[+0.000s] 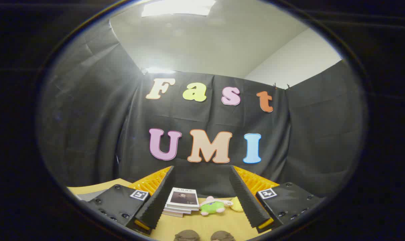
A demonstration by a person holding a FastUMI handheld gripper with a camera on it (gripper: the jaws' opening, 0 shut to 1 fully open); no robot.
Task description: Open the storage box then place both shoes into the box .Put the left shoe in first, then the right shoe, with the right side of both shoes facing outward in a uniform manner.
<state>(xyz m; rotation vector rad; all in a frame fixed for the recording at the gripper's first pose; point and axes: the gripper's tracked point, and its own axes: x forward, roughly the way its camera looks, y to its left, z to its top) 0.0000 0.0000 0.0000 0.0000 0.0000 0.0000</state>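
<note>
Tool hovers with fingers spread, nothing between them; shoes at lower centre, books and toy beyond on table, likely pre-approach.

The gripper is raised and level, its fingers spread wide apart and gripping nothing.

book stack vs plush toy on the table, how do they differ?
The book stack is flat, rectangular and mostly white with a dark cover picture; the plush toy is rounded, soft, green and pink. The stack lies nearer one finger; the toy sits mid-gap. Both rest on the wooden table, beyond the open gripper.
</note>
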